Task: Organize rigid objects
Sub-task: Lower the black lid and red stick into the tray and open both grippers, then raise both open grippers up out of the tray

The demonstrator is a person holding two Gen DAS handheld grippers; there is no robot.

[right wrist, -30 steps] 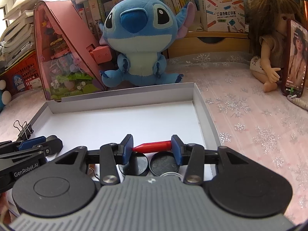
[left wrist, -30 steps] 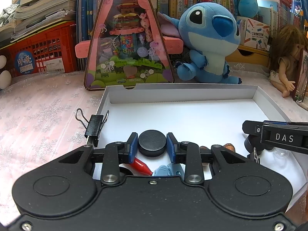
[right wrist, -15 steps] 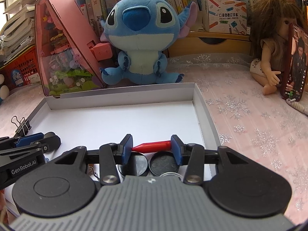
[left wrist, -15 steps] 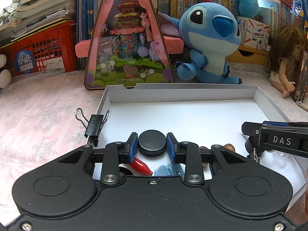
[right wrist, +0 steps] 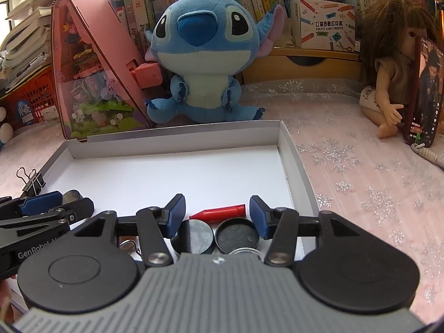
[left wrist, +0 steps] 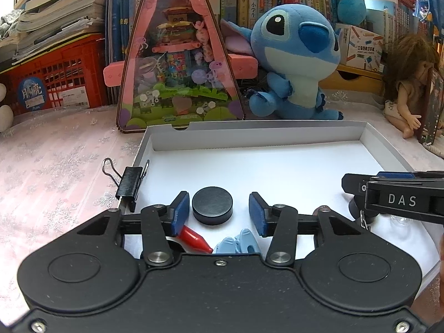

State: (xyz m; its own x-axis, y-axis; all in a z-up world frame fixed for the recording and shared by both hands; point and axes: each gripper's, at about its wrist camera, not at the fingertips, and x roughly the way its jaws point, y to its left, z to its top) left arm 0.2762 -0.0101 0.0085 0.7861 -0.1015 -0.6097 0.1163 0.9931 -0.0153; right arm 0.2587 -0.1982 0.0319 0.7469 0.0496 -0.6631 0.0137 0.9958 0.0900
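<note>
A white shallow box (left wrist: 374, 136) (right wrist: 288, 149) lies on the table. In the left wrist view my left gripper (left wrist: 219, 212) is open, with a black round puck (left wrist: 212, 206) lying free on the box floor between its fingers. A red pointed piece (left wrist: 194, 237) and a light blue clip (left wrist: 236, 245) lie under it. In the right wrist view my right gripper (right wrist: 216, 213) is open, with a red cone piece (right wrist: 222, 211) lying between its fingers. Two black round lids (right wrist: 237, 236) lie just below it.
A black binder clip (left wrist: 129, 183) (right wrist: 32, 180) sits at the box's left edge. A blue plush toy (left wrist: 294, 63), a pink triangular toy case (left wrist: 177, 63), a doll (right wrist: 388, 63) and a phone (right wrist: 423, 91) stand behind and right of the box.
Both grippers have opened. The left one let go of the black puck and the right one let go of the red cone piece, which now lie on the box floor.
</note>
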